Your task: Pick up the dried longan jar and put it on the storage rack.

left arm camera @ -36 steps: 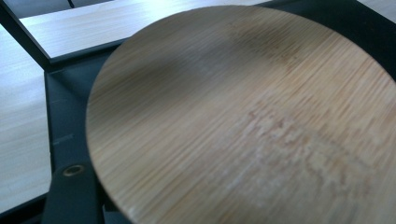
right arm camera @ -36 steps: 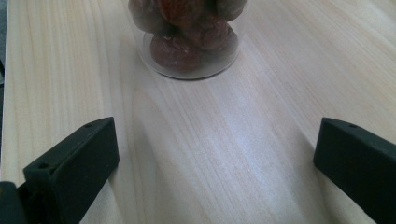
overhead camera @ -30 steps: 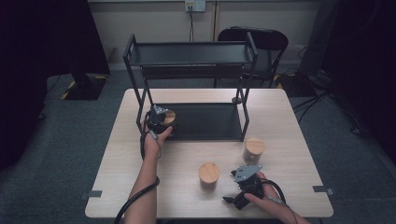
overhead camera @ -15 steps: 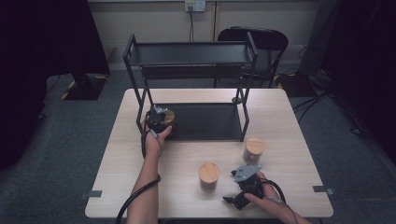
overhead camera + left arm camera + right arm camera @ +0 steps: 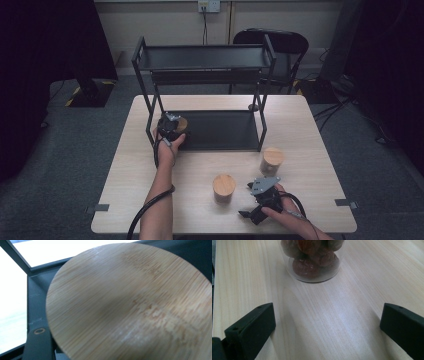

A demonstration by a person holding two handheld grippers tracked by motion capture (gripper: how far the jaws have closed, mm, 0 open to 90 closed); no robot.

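While left tool (image 5: 172, 126) sets jar (image 5: 181, 123) on rack (image 5: 220, 131), grip unclear, our right tool (image 5: 256, 210) waits released; next, let go.

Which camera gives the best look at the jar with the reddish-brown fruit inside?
The right gripper view: the jar stands close ahead of the open right gripper, its clear wall showing the fruit. The high view shows that jar small, mostly its bamboo lid. The left gripper view shows another jar's lid.
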